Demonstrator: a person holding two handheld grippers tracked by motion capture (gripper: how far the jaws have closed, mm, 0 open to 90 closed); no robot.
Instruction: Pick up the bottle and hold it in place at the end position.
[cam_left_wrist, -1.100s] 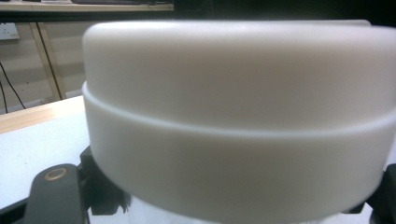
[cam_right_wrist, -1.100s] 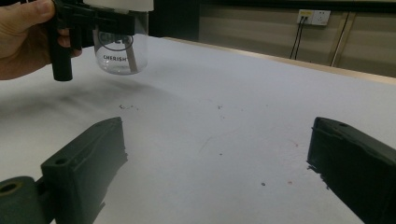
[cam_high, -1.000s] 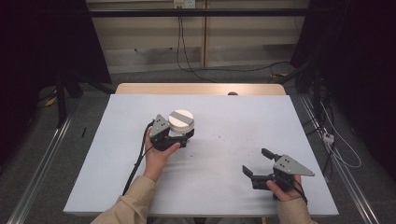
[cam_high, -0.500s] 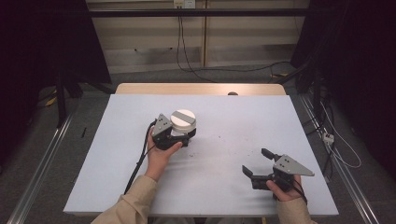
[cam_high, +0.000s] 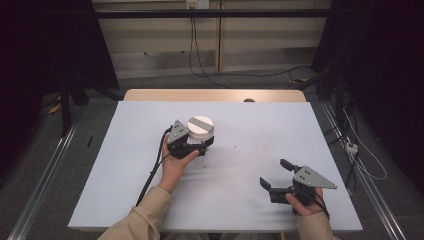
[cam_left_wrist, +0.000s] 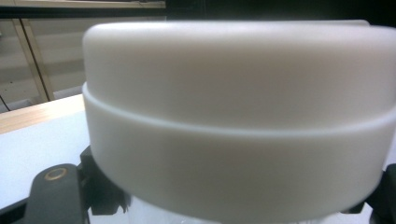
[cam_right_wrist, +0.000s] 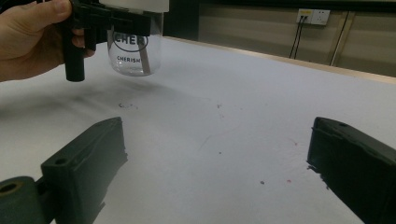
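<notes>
A clear jar (cam_right_wrist: 135, 46) with a white lid (cam_high: 200, 127) hangs just above the white table (cam_high: 125, 170), left of its middle. My left gripper (cam_high: 201, 143) is shut on the jar right under the lid, and a hand holds it from the near side. In the left gripper view the lid (cam_left_wrist: 233, 93) looms close, with the black jaws at the lower corners. At the near right my right gripper (cam_high: 273, 172) stands open over bare table, with nothing between its fingers (cam_right_wrist: 84, 163).
A wooden strip (cam_high: 215, 95) runs along the table's far edge. Metal rails (cam_high: 45, 170) flank the table on the floor, and cables (cam_high: 360, 155) lie at the right. Small dark specks (cam_right_wrist: 261, 182) mark the tabletop.
The left gripper and the jar have shifted slightly to the right. The right gripper has stayed where it was.
</notes>
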